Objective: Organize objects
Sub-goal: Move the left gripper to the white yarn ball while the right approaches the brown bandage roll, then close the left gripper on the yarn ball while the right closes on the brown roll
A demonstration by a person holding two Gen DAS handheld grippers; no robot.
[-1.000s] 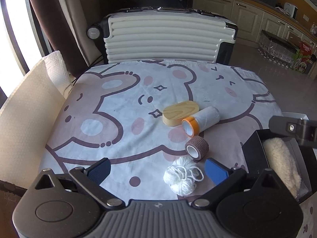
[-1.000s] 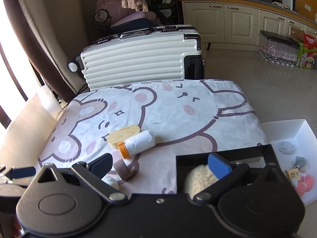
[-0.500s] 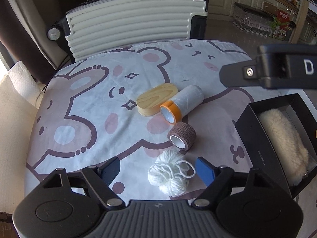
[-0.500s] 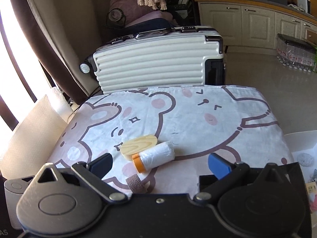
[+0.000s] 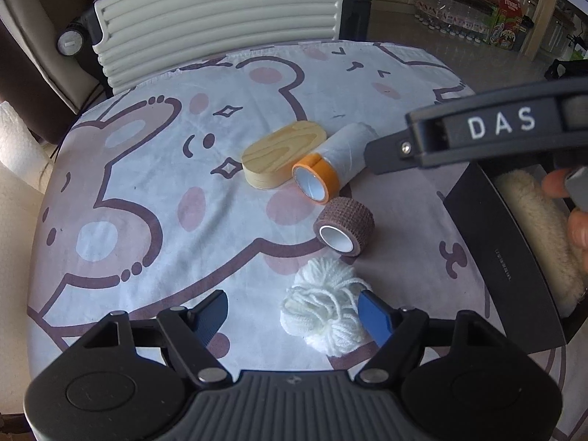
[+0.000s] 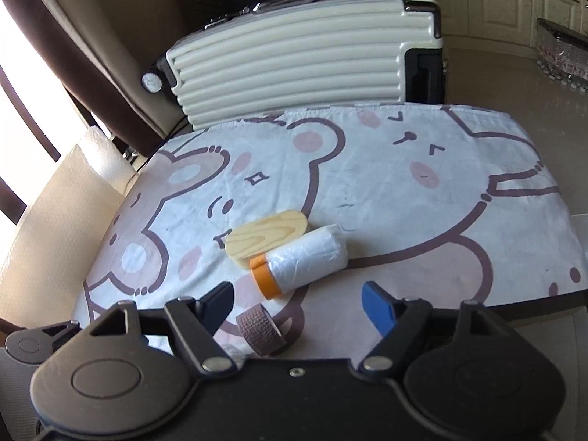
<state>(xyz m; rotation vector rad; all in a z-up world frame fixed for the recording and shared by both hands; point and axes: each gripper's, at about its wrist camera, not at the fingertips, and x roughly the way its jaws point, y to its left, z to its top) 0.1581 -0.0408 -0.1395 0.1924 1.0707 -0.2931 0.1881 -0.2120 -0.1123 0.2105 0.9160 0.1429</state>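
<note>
On the bear-print cloth lie a wooden oval block (image 5: 284,154), a white roll with an orange end (image 5: 330,171), a brown bandage roll (image 5: 345,226) and a white yarn ball (image 5: 329,312). My left gripper (image 5: 294,312) is open just above the cloth, its right finger touching the yarn ball. My right gripper (image 6: 299,303) is open and empty, above the brown roll (image 6: 261,334) and short of the white roll (image 6: 305,261) and block (image 6: 266,239). Its body crosses the left wrist view (image 5: 477,132).
A black box (image 5: 507,257) holding a cream fluffy item (image 5: 540,235) sits at the right edge of the table. A white ribbed suitcase (image 6: 305,55) stands behind the table. Bubble wrap (image 6: 55,220) lies on the left.
My left gripper moved forward and lower toward the yarn ball. My right gripper moved left from over the black box to above the rolls, still open.
</note>
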